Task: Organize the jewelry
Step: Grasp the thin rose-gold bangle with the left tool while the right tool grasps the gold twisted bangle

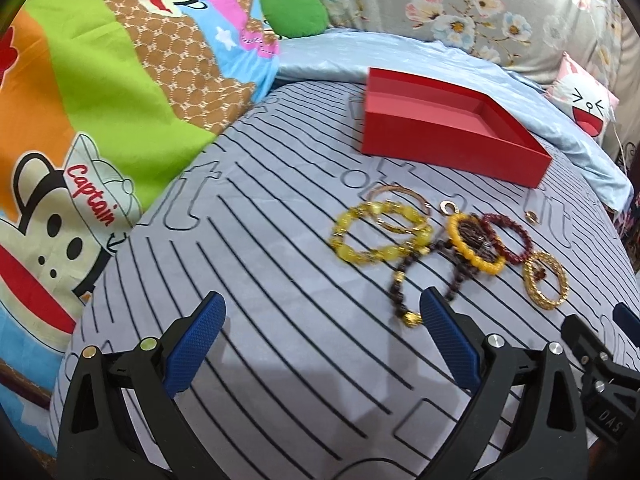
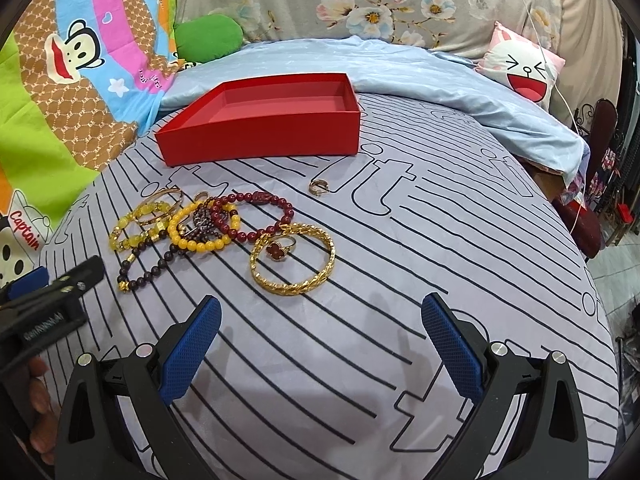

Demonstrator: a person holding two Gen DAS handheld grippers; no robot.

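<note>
Right wrist view, right gripper [image 2: 320, 336] jaws wide, empty; left gripper [image 1: 322, 334] likewise; bracelets [image 2: 224, 232] before red box [image 2: 260, 136]

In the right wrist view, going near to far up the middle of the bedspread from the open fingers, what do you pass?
Right gripper → gold chain bangle with the red-stone ring inside it → dark red bead bracelet → small gold ring → red box → light blue blanket.

A red box [image 2: 256, 136] sits on a pale grey sheet [image 2: 360, 280] with thin black stripes. Near the box lie a gold chain bangle [image 2: 294, 264], a yellow bead bracelet [image 2: 204, 232], and a dark red bead bracelet [image 2: 256, 216]. Both tools carry blue pads [image 2: 188, 348].
</note>
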